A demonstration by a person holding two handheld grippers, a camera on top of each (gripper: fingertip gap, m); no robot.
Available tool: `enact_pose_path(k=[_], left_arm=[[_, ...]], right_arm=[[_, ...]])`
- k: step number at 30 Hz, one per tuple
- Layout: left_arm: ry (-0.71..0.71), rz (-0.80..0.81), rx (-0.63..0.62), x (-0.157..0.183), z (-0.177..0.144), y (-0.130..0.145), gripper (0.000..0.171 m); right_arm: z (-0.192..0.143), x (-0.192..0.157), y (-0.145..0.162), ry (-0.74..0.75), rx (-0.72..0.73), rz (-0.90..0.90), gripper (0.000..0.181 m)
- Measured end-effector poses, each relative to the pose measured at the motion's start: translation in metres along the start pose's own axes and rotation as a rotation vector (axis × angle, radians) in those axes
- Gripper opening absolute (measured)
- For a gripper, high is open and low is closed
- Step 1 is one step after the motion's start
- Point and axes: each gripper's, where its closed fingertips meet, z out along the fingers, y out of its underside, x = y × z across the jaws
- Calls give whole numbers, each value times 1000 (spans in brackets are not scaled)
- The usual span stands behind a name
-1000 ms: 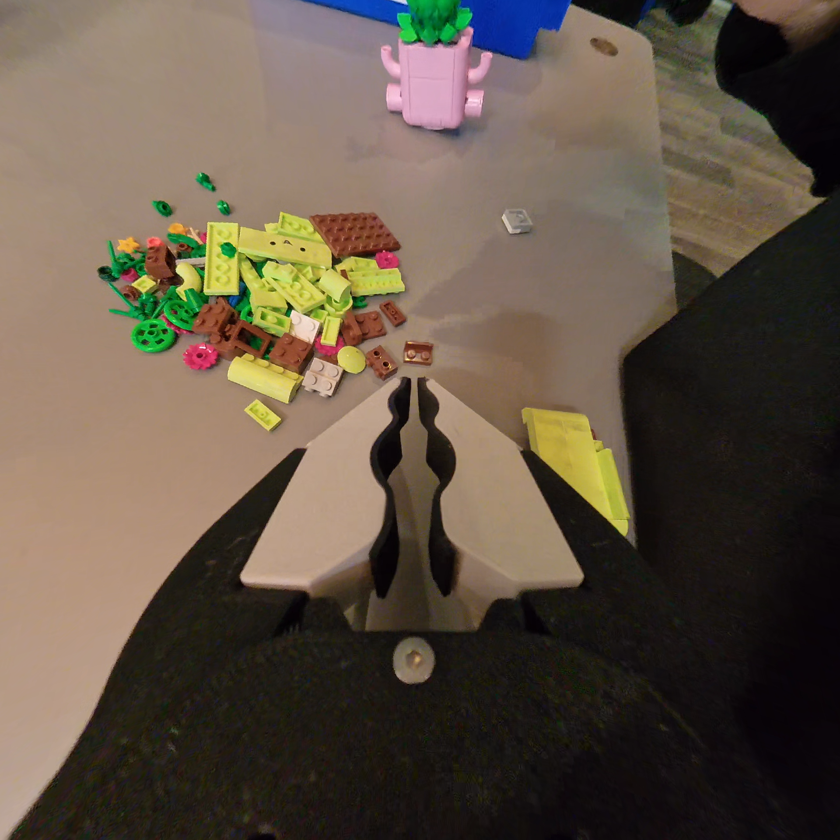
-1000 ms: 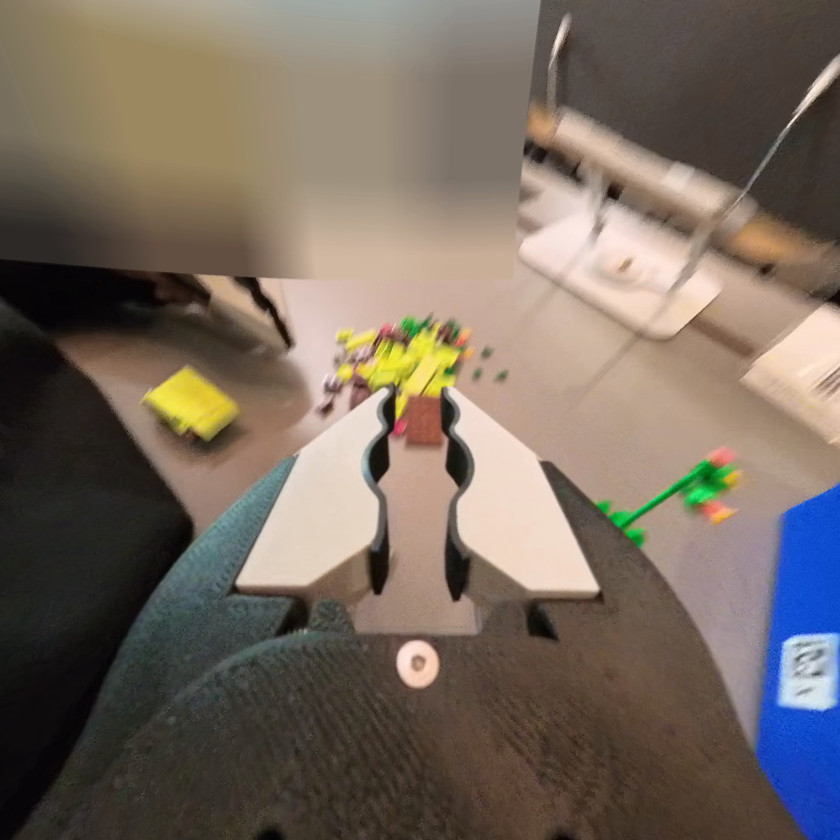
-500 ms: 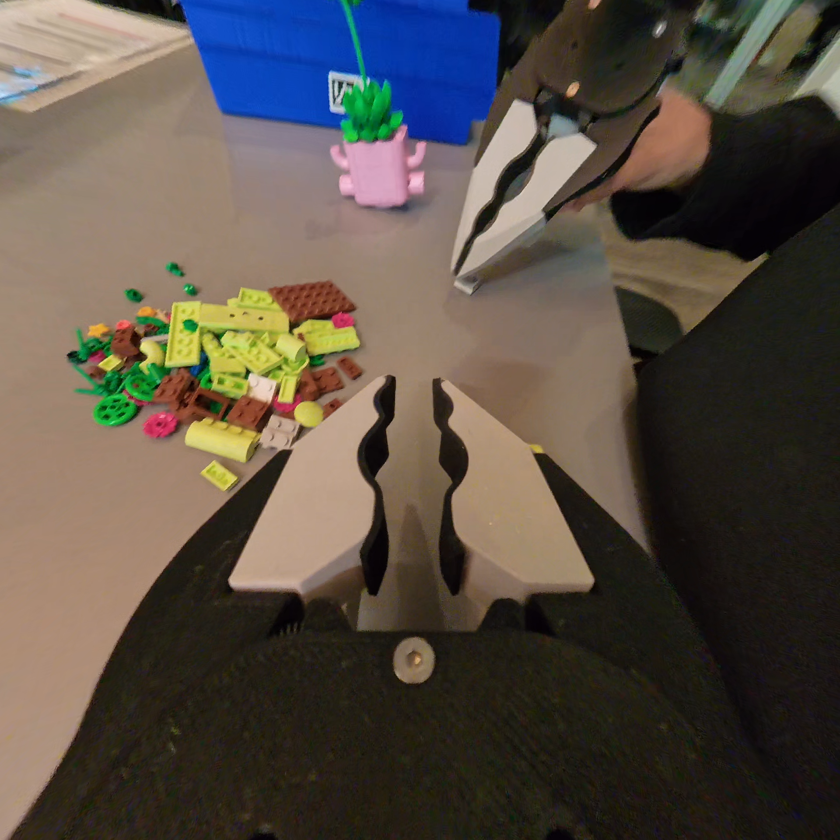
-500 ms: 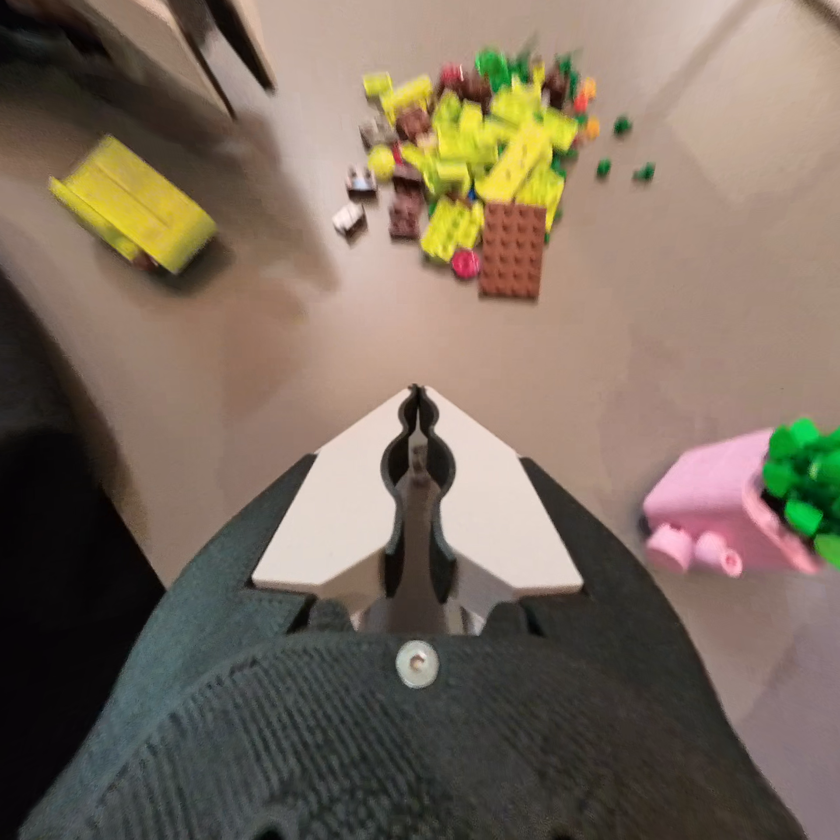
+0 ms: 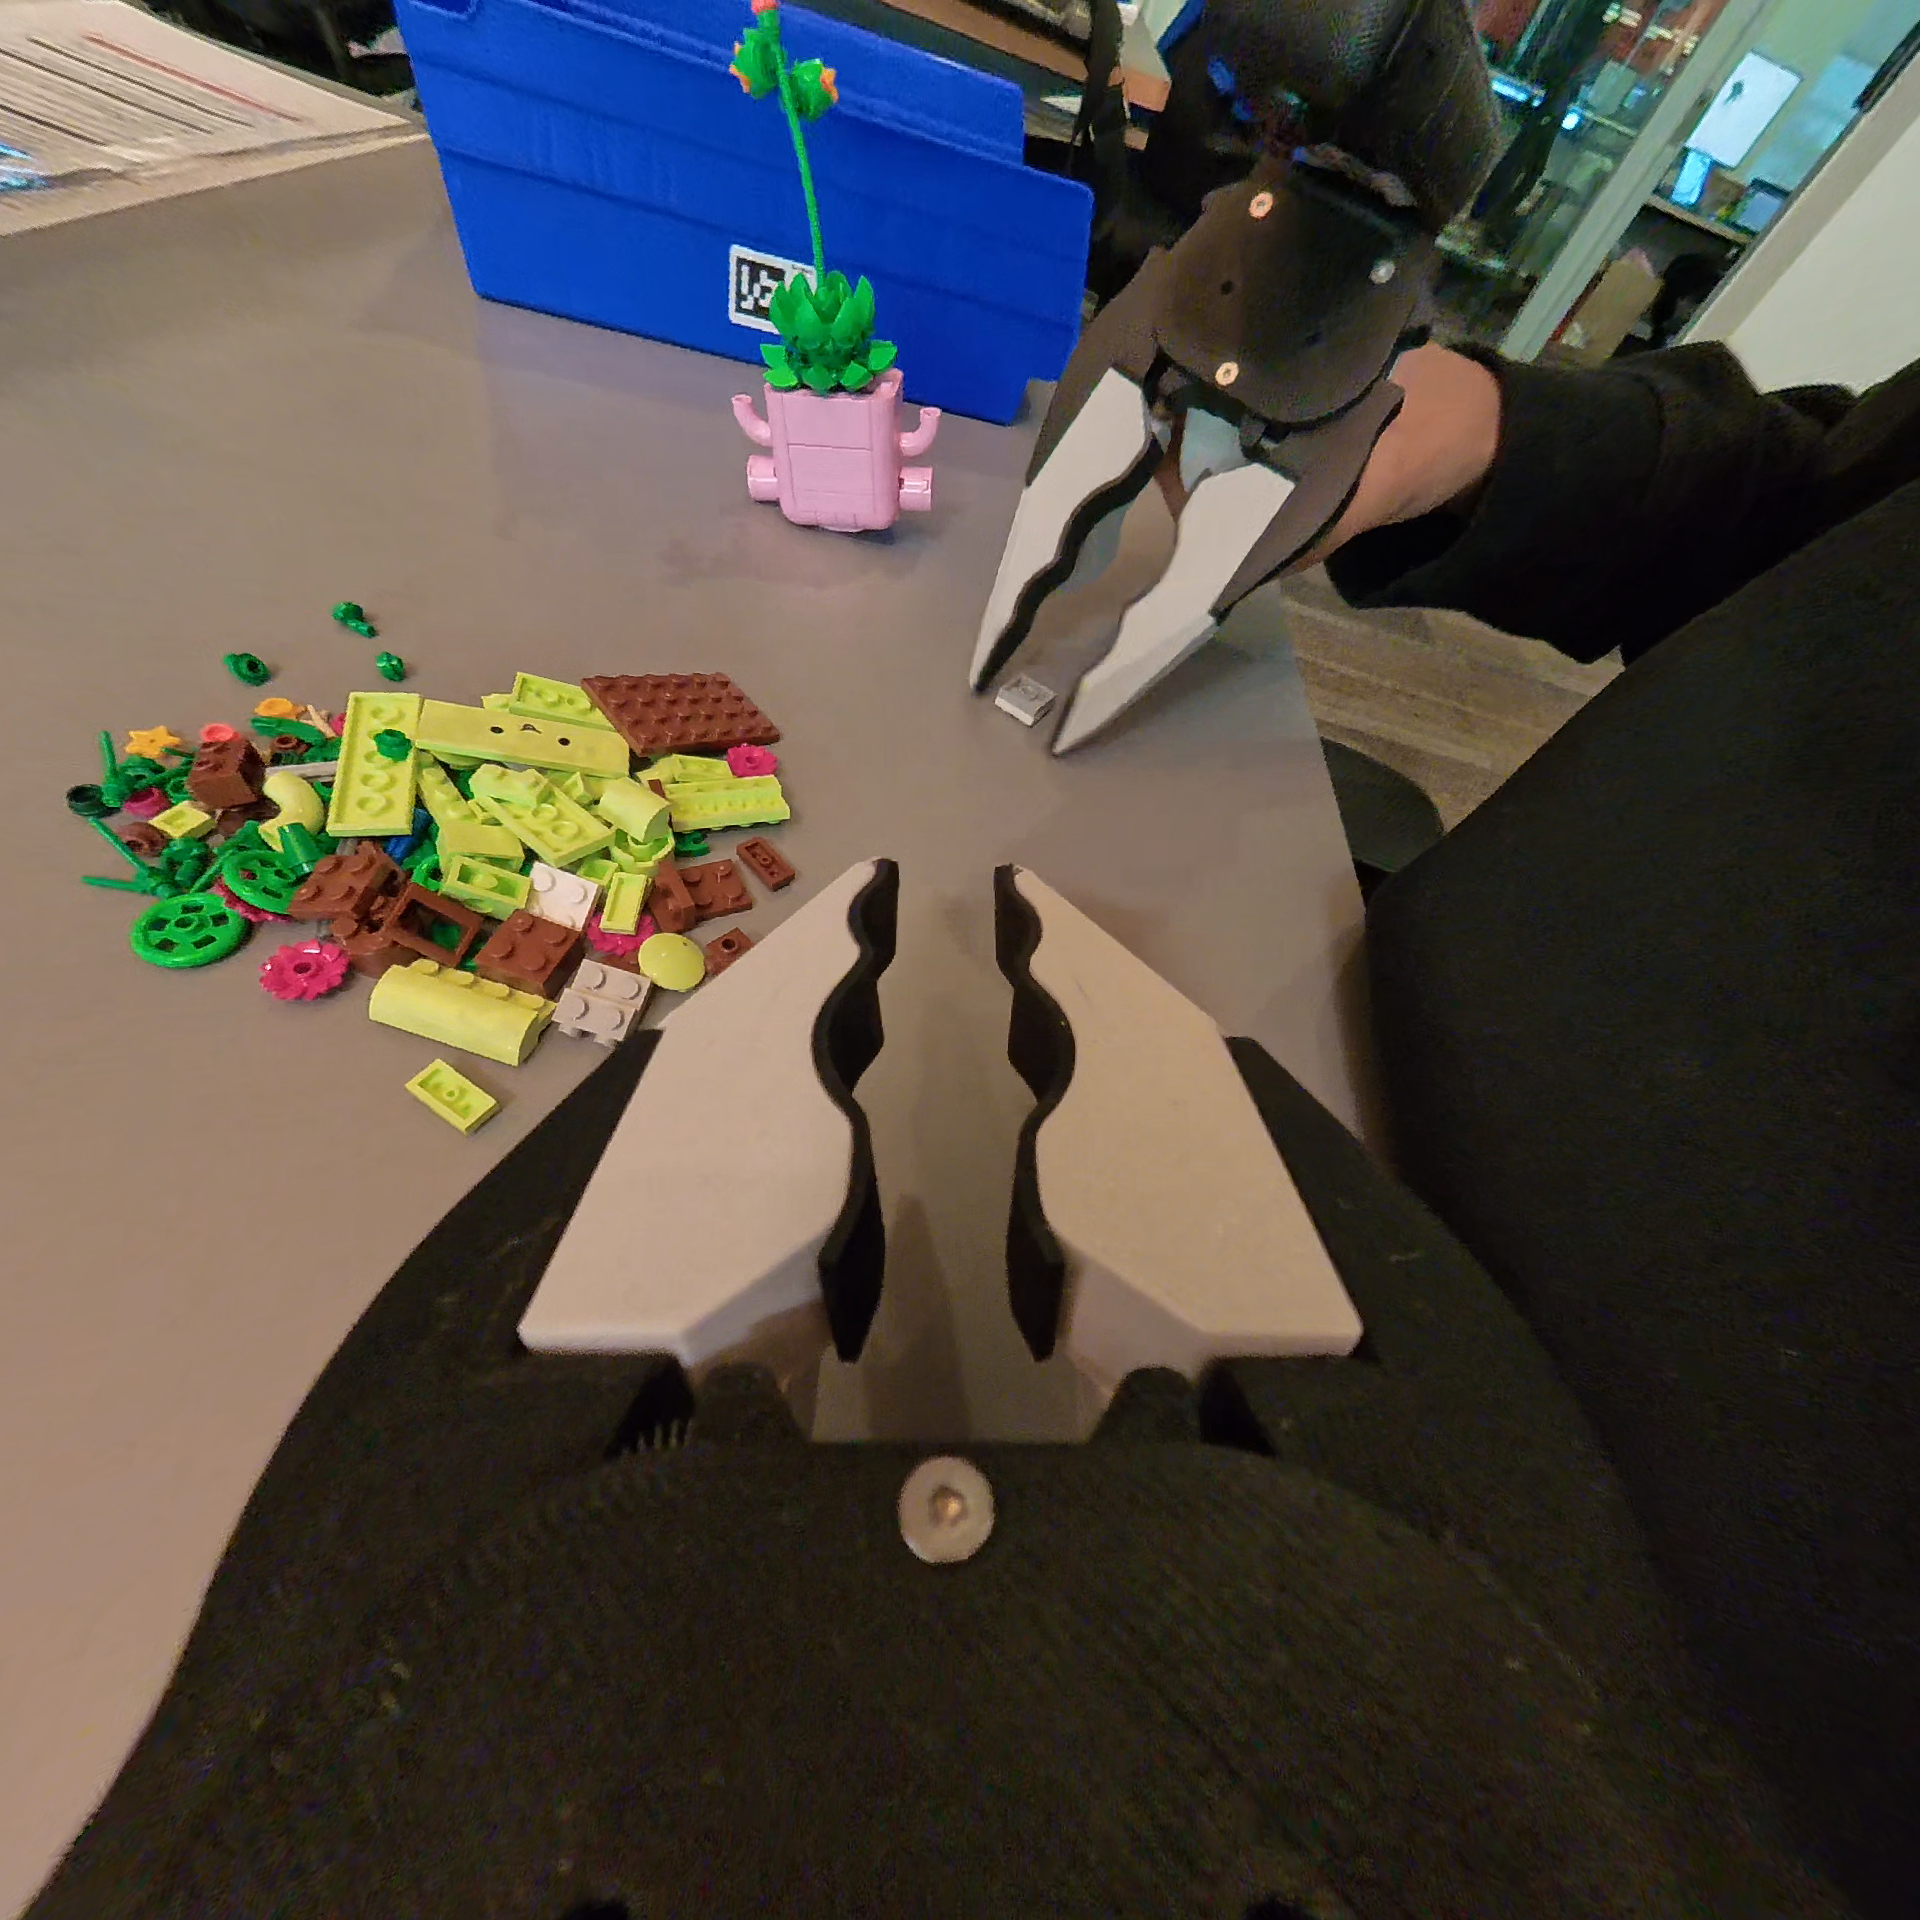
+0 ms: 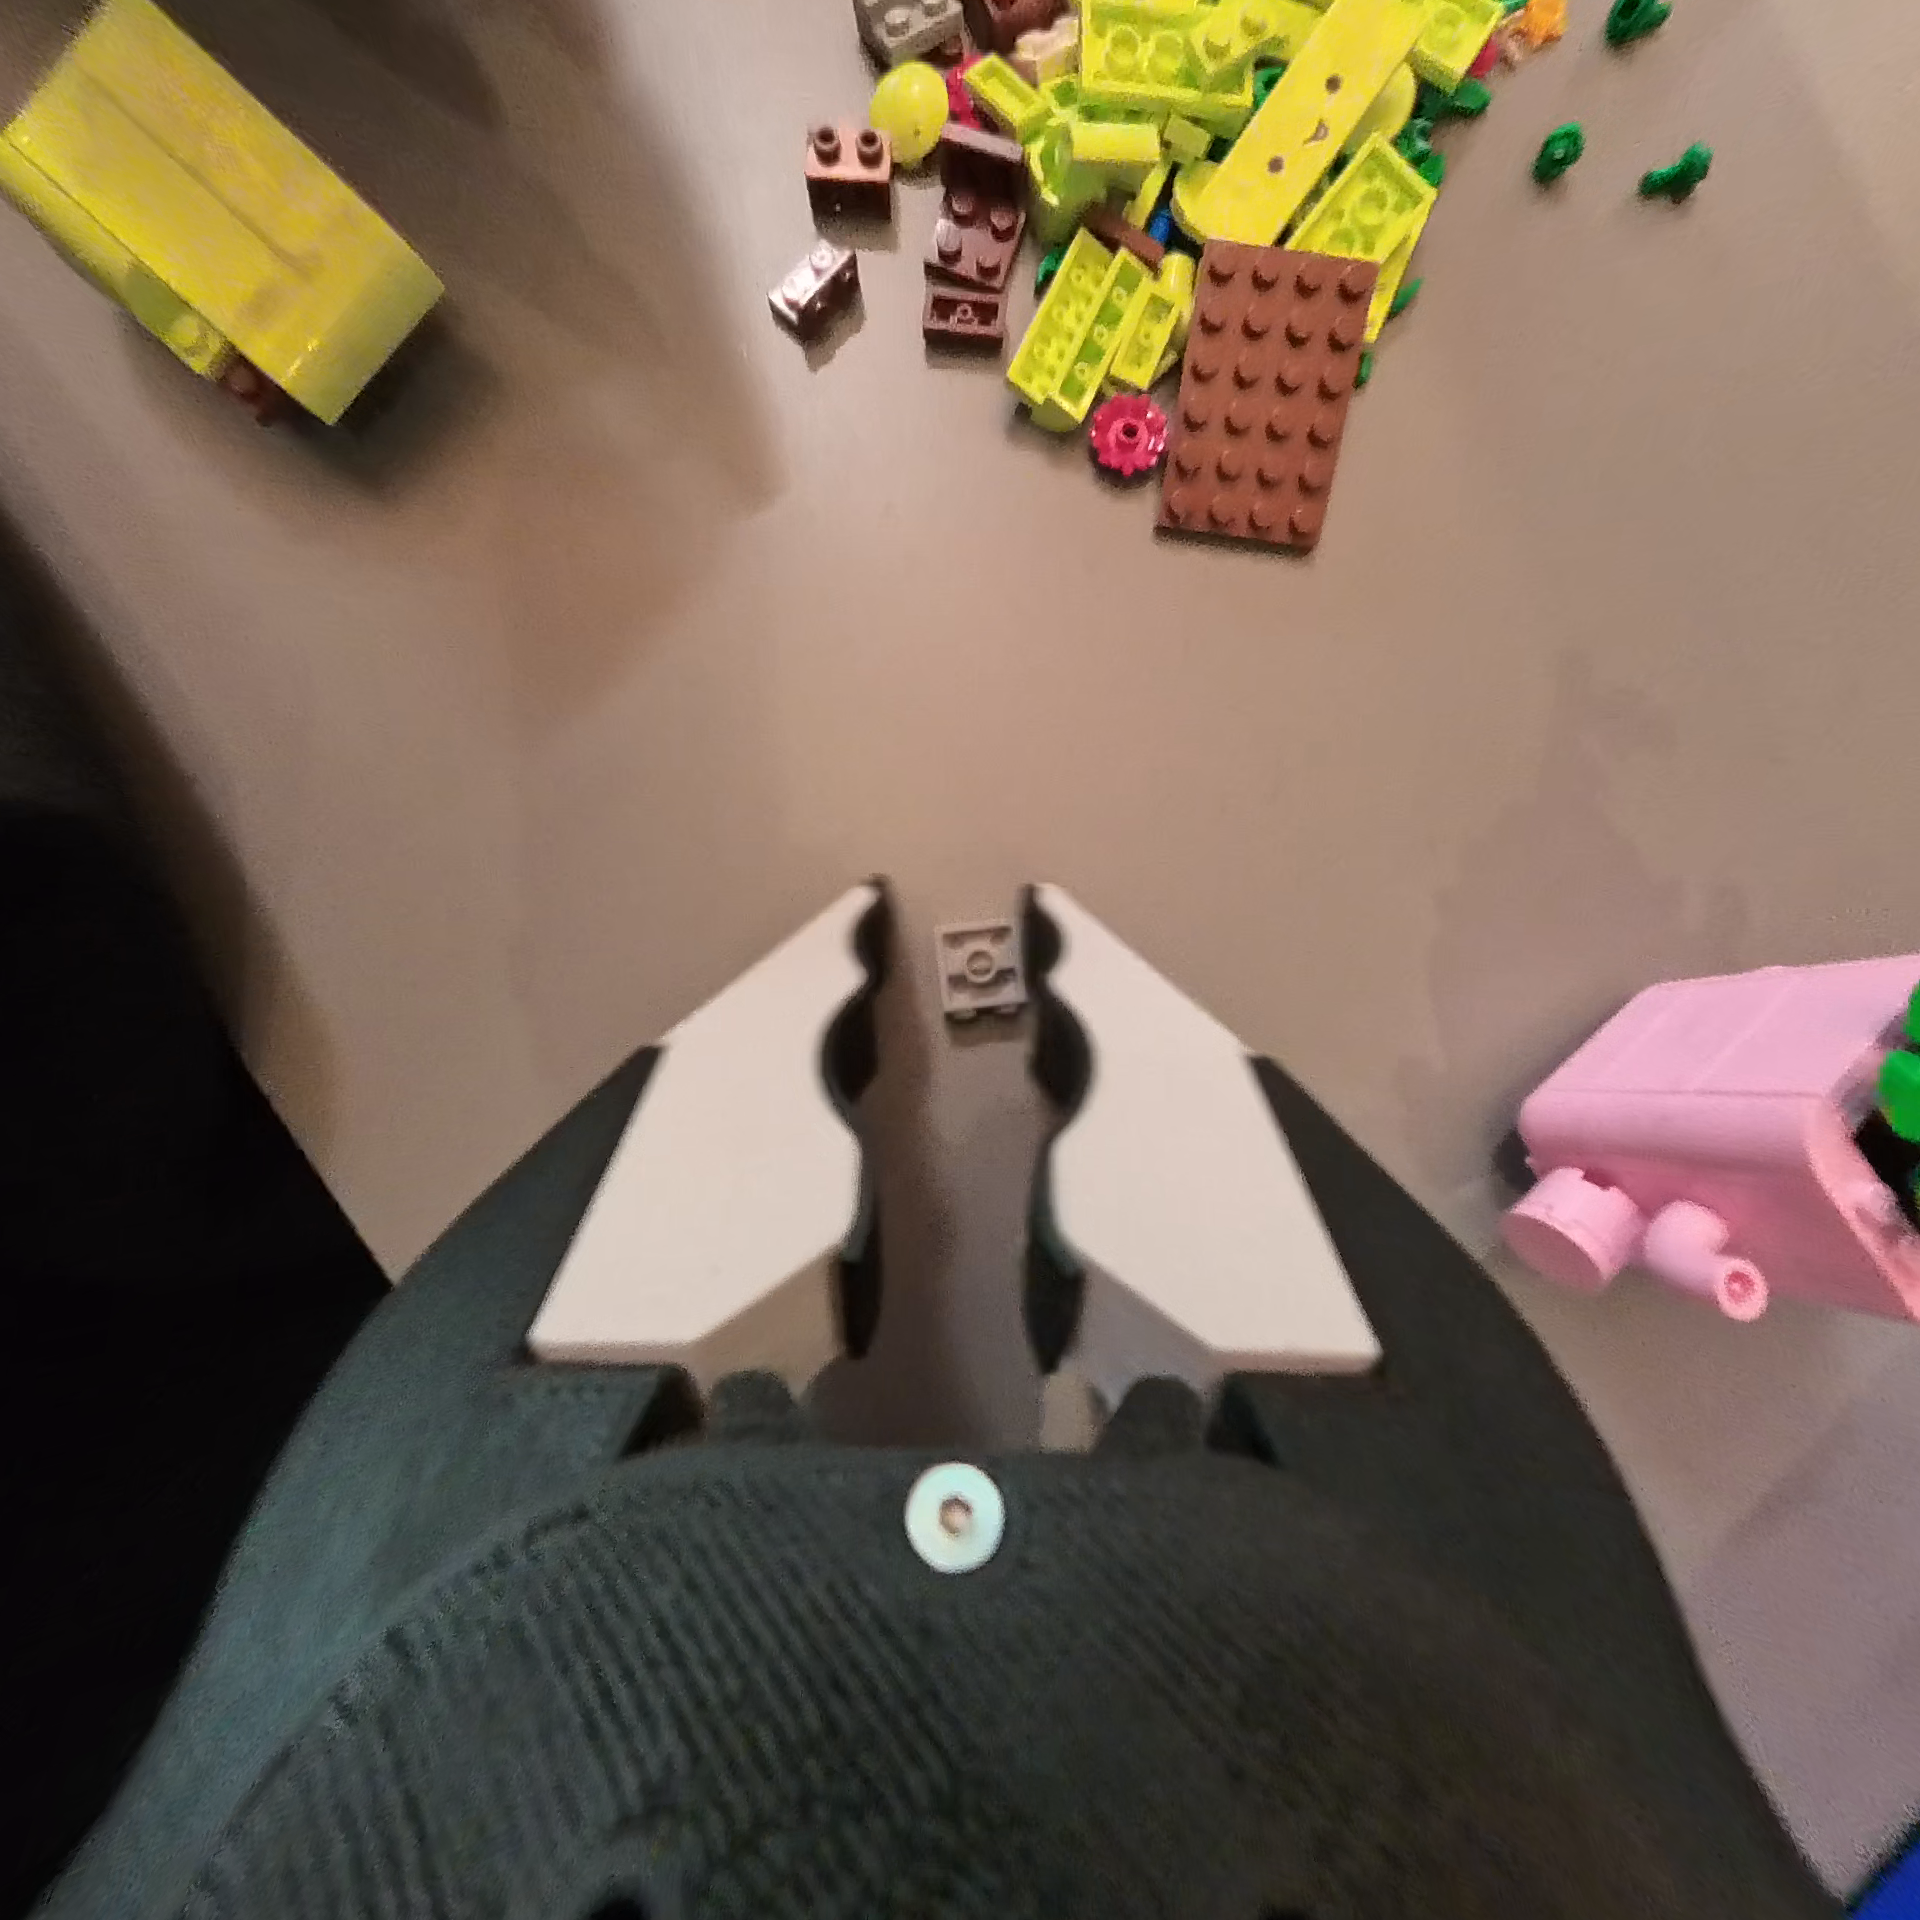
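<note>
While the right claw (image 6: pixel 956 904) stands parted around the small grey brick (image 6: pixel 978 970) on the surface (image 6: pixel 935 675), seemingly untouched, left claw (image 5: pixel 945 883) hangs parted, empty. Brick: light, stiff; pinch its sides.

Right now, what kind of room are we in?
Probably an office or lab: a grey table with a blue bin, loose toy bricks, glass partitions behind.
</note>
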Motion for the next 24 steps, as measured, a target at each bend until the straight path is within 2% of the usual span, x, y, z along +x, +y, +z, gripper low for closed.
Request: enact_pose_path(k=[1, 3, 7, 9, 11, 14, 18, 21, 24], left_arm=[[11, -9, 5, 1, 0, 0, 17], [33, -29, 23, 2, -1, -2, 19], [80, -76, 88, 2, -5, -10, 31], [80, -103, 115, -3, -7, -12, 30], [75, -142, 120, -10, -9, -11, 30], [89, -187, 146, -13, -13, -15, 30], [128, -207, 159, -7, -16, -19, 30], [116, -184, 157, -6, -15, -20, 30], [107, -174, 142, -6, -13, -17, 30]], right_arm=[[1, 0, -3, -9, 5, -2, 0], [2, -1, -19, -29, 73, -10, 0], [-9, -15, -98, -186, 423, 42, 0], [-10, -10, -118, -197, 490, 79, 0], [-11, 3, -108, -153, 422, 92, 15], [-26, 19, -68, -73, 272, 95, 26], [-28, 9, -12, -61, 58, 84, 44], [-19, 3, 7, -43, -18, 42, 43], [-9, -3, 14, -71, -77, 35, 42]])
